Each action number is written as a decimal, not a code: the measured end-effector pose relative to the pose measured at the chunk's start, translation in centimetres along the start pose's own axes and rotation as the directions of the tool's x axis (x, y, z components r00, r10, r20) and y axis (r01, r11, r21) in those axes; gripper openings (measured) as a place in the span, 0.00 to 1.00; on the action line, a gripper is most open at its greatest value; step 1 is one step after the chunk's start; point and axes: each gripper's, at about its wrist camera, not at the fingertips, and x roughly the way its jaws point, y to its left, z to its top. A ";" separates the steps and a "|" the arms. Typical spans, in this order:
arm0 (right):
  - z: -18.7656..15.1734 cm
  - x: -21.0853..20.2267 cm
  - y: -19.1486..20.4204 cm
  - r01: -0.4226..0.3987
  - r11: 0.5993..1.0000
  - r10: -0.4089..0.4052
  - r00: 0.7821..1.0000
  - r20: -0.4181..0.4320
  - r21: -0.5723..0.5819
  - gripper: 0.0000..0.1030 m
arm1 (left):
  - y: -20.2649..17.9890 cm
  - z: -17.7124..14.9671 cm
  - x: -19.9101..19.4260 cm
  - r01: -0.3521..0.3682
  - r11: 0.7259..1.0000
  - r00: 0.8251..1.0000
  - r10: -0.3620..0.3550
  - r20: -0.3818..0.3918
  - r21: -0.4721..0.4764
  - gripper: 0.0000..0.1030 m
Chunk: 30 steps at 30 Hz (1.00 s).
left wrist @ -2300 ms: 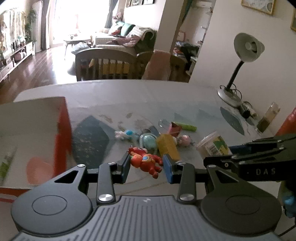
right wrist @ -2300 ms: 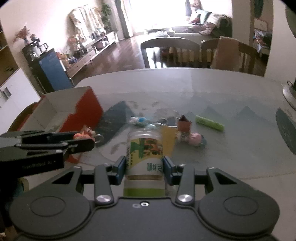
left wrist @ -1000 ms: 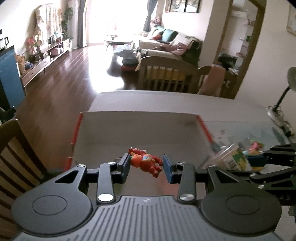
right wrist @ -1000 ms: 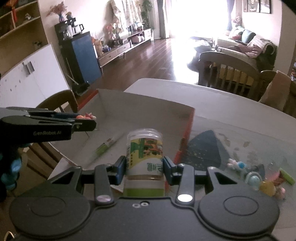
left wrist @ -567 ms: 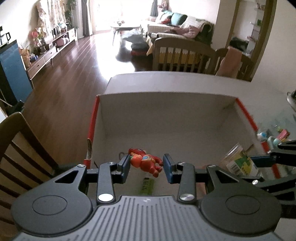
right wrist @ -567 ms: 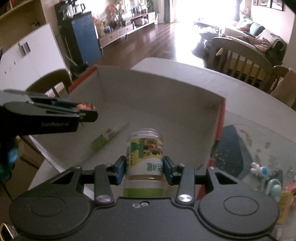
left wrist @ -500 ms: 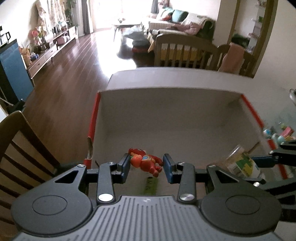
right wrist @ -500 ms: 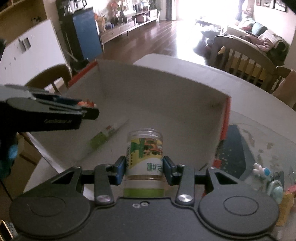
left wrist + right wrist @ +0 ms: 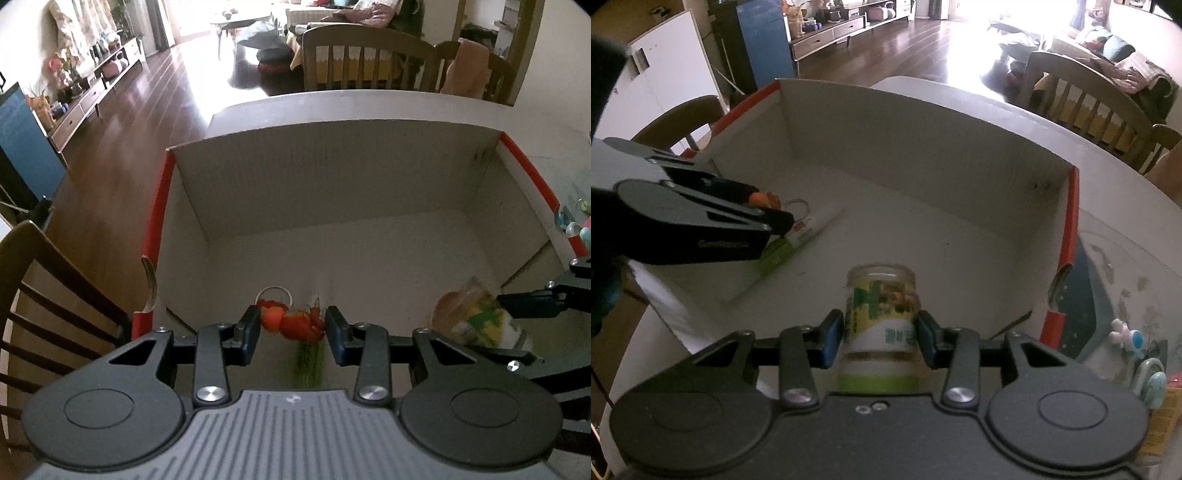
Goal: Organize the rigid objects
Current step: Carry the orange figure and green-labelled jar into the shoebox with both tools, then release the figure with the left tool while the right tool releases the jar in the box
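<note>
- Both hands have swung away from the toy clutter on the table and dropped low into the white, red-edged cardboard box (image 9: 332,177). Earlier the tongs hung above the table; now the box floor fills both wrist views.
- The left tongs (image 9: 291,328) stay closed on the red-and-orange toy figure (image 9: 291,322), which hangs between the pads just above the box floor, near the box's near-left corner. A ring (image 9: 274,293) at its far end shows beyond the pads.
- The right tongs (image 9: 879,336) have just been opening a little, with the labelled plastic jar (image 9: 881,317) between them. A thin gap seems to show at the left pad, so the grip looks to be letting go; the jar appears blurred, perhaps slipping.
- My reading: the carry is over and this is the release step, the jar first, the figure not yet freed.
- The figure lies crosswise, its long axis running pad to pad, left to right in the left wrist view.
- The jar's long axis runs along the right tongs' fingers, its open mouth pointing away and down toward the box floor; in the left wrist view it leans steeply.
- A green-and-white tube (image 9: 798,236) already lies on the floor under the left tongs, its long axis slanting from near-left to far-right.
</note>
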 end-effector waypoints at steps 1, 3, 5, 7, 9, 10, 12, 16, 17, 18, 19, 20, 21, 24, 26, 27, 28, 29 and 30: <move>0.0 -0.1 0.0 -0.002 1.000 0.002 1.000 0.003 -0.001 0.45 | 0.0 0.1 0.0 0.001 1.000 1.000 -0.001 -0.003 -0.002 0.37; 0.1 -0.4 -0.2 -0.016 1.000 0.016 1.000 0.007 0.002 0.48 | -0.1 0.1 0.0 -0.004 1.000 1.000 0.004 -0.008 -0.004 0.37; 0.3 -0.8 -0.6 -0.030 1.000 0.030 0.999 0.016 0.007 0.51 | -0.1 0.1 -0.1 -0.008 1.000 1.000 0.008 -0.010 -0.003 0.37; 0.2 -1.4 -0.8 -0.041 0.999 0.041 0.999 0.029 0.011 0.55 | -0.2 0.2 -0.2 -0.008 1.000 1.000 0.008 -0.008 -0.006 0.37; 0.2 -2.1 -0.8 -0.050 0.999 0.049 0.998 0.043 0.011 0.57 | -0.2 0.2 -0.5 -0.010 1.000 1.000 0.010 -0.004 -0.015 0.37; 0.2 -2.4 -0.8 -0.055 0.998 0.054 0.997 0.049 0.012 0.57 | -0.2 0.1 -0.7 -0.007 1.000 1.000 0.007 -0.001 -0.021 0.37; 0.2 -3.1 -0.9 -0.064 0.998 0.063 0.996 0.063 0.016 0.57 | -0.1 0.0 -1.2 -0.006 1.000 1.000 0.006 0.001 -0.031 0.37; 0.0 -4.5 -1.2 -0.078 0.997 0.075 0.993 0.094 0.024 0.58 | -0.5 -0.4 -2.4 -0.007 1.000 1.000 0.007 0.014 -0.030 0.37; 0.0 -4.9 -1.2 -0.079 0.997 0.076 0.992 0.100 0.026 0.58 | -0.6 -0.5 -2.7 -0.004 0.999 1.000 0.005 0.019 -0.032 0.38; -0.1 -5.2 -1.2 -0.081 0.996 0.077 0.991 0.107 0.026 0.58 | -0.6 -0.5 -3.0 -0.002 0.999 1.000 0.003 0.023 -0.033 0.38; -0.1 -5.6 -1.2 -0.082 0.996 0.079 0.990 0.114 0.026 0.59 | -0.6 -0.5 -3.3 -0.002 0.999 1.000 0.003 0.029 -0.035 0.38; -0.1 -5.8 -1.3 -0.084 0.996 0.080 0.990 0.120 0.026 0.59 | -0.7 -0.6 -3.7 -0.004 0.999 0.999 0.005 0.035 -0.036 0.38; -0.2 -6.1 -1.3 -0.085 0.996 0.081 0.989 0.127 0.026 0.59 | -0.9 -0.6 -4.0 -0.006 0.999 0.999 0.008 0.041 -0.038 0.38; -0.4 -7.0 -0.7 -0.085 0.996 0.081 0.986 0.145 0.025 0.60 | -1.3 -0.7 -5.2 -0.007 0.999 0.998 0.010 0.063 -0.043 0.38; -0.6 -7.3 -0.8 -0.088 0.996 0.083 0.984 0.156 0.027 0.61 | -1.5 -0.7 -6.1 -0.008 0.999 0.997 0.012 0.082 -0.044 0.39; -0.7 -7.7 -0.9 -0.089 0.996 0.083 0.983 0.163 0.027 0.62 | -1.6 -0.7 -6.6 -0.005 0.999 0.996 0.010 0.091 -0.047 0.39; -0.8 -8.0 -1.0 -0.089 0.996 0.083 0.982 0.169 0.028 0.62 | -1.6 -0.6 -7.0 -0.002 0.999 0.995 0.007 0.097 -0.048 0.39; -1.0 -8.4 -1.0 -0.090 0.996 0.084 0.981 0.176 0.029 0.62 | -1.7 -0.6 -7.4 -0.001 0.999 0.995 0.006 0.104 -0.048 0.39; -1.0 -8.7 -1.1 -0.091 0.995 0.084 0.980 0.182 0.030 0.62 | -1.9 -0.7 -7.9 -0.001 0.999 0.994 0.006 0.112 -0.048 0.39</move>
